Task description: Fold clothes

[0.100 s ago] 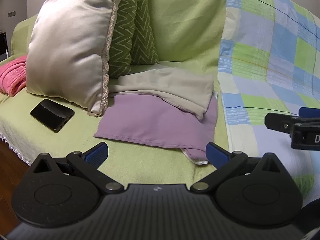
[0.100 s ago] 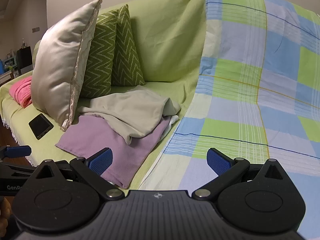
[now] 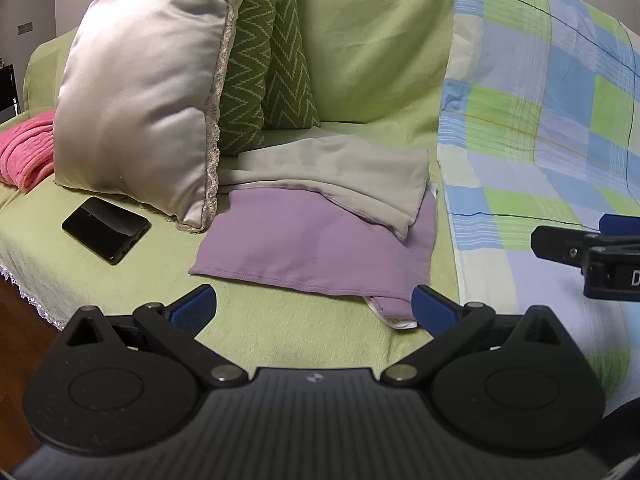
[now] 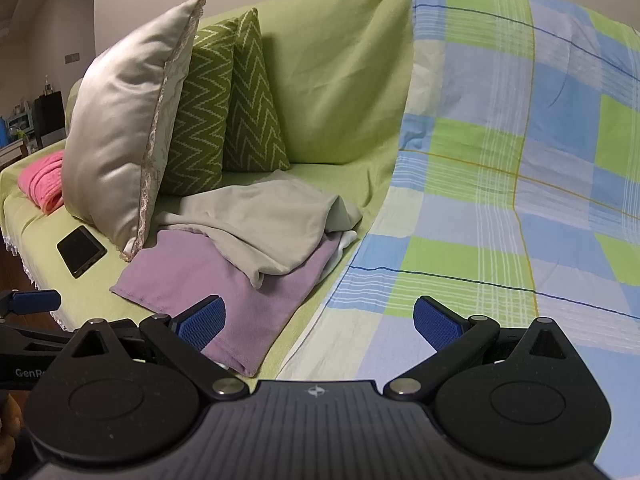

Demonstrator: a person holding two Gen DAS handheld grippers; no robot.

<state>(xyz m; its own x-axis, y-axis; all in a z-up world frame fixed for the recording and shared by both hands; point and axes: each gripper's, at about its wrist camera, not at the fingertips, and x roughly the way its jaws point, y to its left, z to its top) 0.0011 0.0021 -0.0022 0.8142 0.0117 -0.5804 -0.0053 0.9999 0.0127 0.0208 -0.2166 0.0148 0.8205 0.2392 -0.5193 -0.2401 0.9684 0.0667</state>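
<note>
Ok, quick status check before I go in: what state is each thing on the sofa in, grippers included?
left gripper: open, holding nothing
right gripper: open, holding nothing
beige garment: loosely folded, lying on the purple one
purple garment: laid flat, unfolded corner near the front edge
white garment: mostly hidden under the purple one
phone: screen dark, flat on the seat
satin pillow: upright, leaning
pink cloth: bunched
checked sheet: draped over the sofa

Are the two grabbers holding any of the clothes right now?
No. The left gripper and right gripper are both open with nothing between their blue pads, above the folded purple cloth and beige cloth on the sofa.
</note>
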